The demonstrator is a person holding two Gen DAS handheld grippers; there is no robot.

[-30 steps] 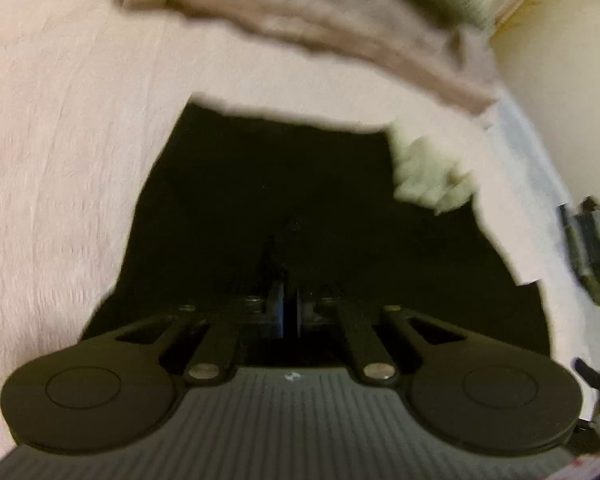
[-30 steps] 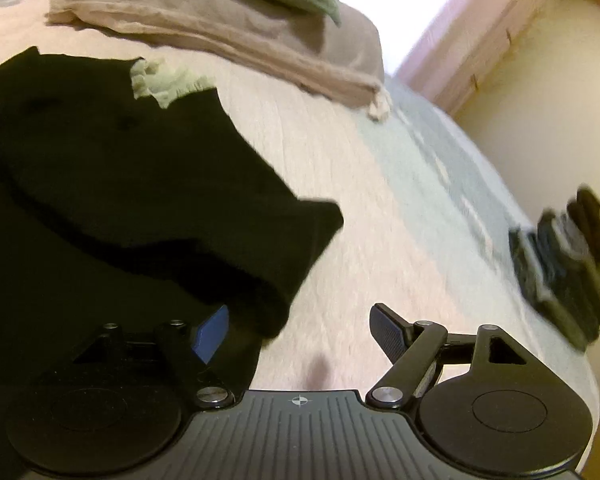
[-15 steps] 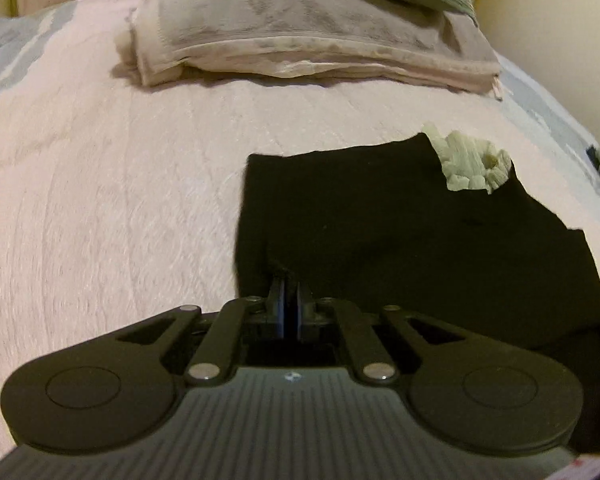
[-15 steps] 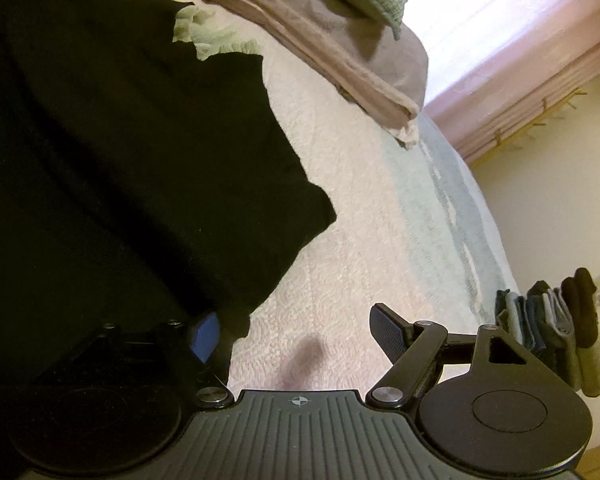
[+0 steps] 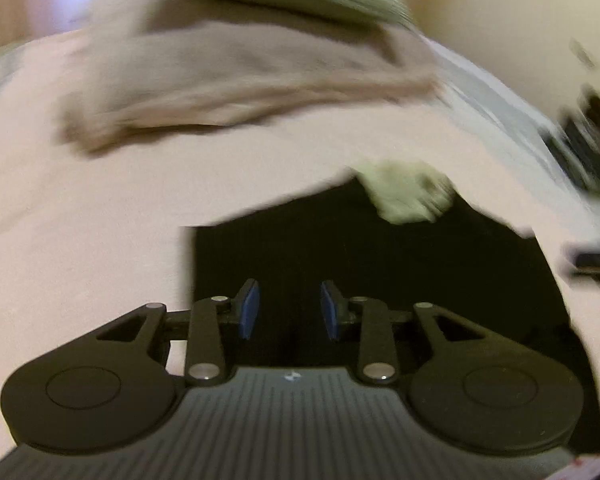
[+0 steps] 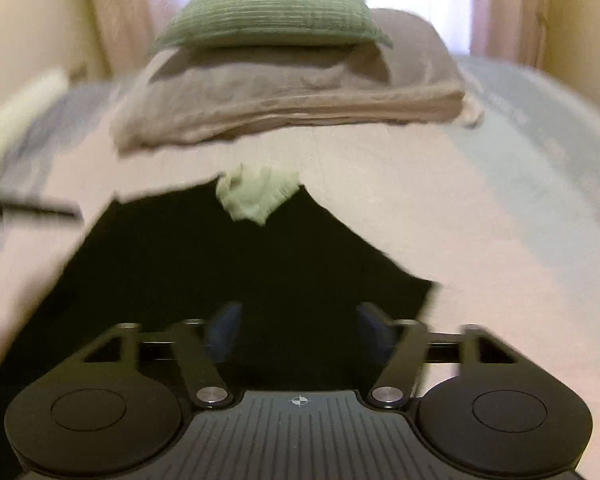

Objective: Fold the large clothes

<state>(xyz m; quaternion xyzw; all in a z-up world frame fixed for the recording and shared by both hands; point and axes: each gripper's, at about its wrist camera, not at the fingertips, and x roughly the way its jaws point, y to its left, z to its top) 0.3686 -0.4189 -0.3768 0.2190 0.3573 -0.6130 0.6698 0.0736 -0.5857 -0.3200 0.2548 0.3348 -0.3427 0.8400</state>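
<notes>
Left tool (image 5: 288,310): your jaws are opening, blue pads apart, nothing pinched; the black garment (image 5: 380,264) lies flat below the gap.
Right tool (image 6: 300,326): your jaws are closing but the pads are spread, gripping nothing; the same dark cloth (image 6: 220,264) lies beneath them.
Garment: spread on the pink bed cover (image 5: 80,220), one corner jutting out on your right side.
Green scrap (image 6: 258,194): a pale crumpled piece sits at the garment's far edge.
Beyond: a folded beige blanket (image 6: 292,96) with a green pillow (image 6: 272,12) on top.
Sharpness: both views are blurred.
</notes>
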